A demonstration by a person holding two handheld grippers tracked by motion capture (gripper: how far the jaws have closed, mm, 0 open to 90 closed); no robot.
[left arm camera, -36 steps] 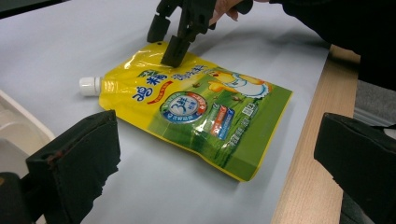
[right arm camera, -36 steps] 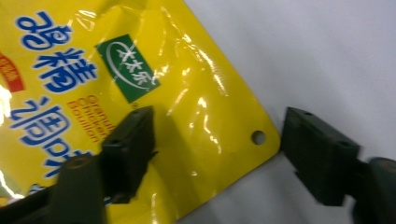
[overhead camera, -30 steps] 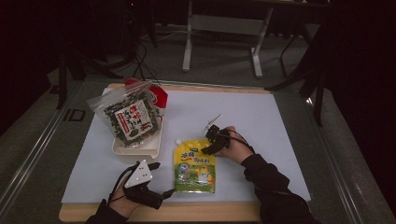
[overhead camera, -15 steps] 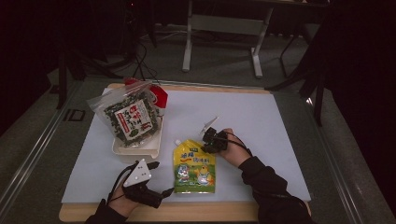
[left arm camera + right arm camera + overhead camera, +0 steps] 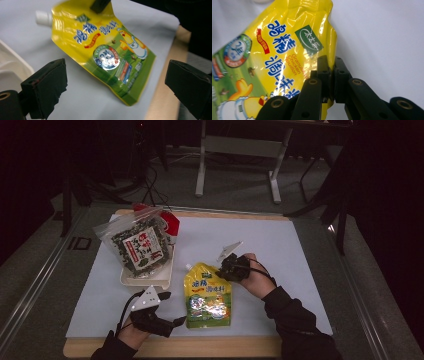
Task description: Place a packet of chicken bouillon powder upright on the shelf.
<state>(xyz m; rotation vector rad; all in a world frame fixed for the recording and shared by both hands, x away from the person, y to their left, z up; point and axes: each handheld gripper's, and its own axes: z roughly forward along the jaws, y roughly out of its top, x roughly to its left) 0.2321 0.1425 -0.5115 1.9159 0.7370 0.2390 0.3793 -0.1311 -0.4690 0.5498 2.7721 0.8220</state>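
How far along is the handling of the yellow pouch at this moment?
Done: the right gripper has just closed on the yellow pouch's edge. In hand: the pouch's spout end tilts up off the white sheet in the left gripper view. Left: carrying it off; the left gripper waits open, and the seaweed bag sits on the tray.

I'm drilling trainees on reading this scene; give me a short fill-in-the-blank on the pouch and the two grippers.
1. The right gripper has its jaws shut on the edge of the ____ pouch.
2. The left gripper has its jaws ____.
3. The pouch's cap is ____ in colour.

Missing words: yellow; open; white
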